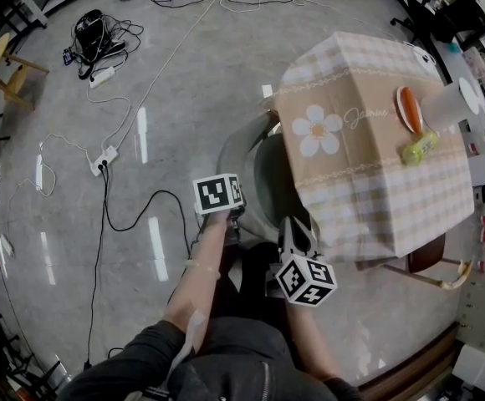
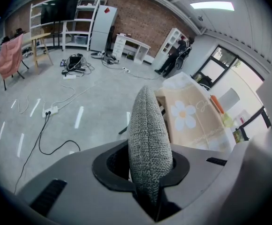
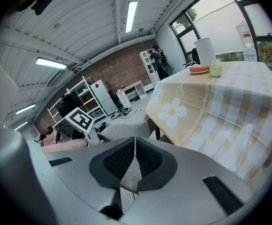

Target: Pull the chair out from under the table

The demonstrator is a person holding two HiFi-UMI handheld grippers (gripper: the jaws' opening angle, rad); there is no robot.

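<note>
The left gripper (image 1: 230, 220) is closed on the grey fabric back edge of the chair (image 1: 255, 161). The right gripper (image 1: 293, 234) seems to pinch a thin part of the same chair. The seat is partly under the counter (image 1: 368, 149), so the grasp looks done and most of the pulling remains.

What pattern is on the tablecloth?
The tablecloth has beige-and-white checks, with a white daisy printed on its hanging side. The head view shows it best.
</note>
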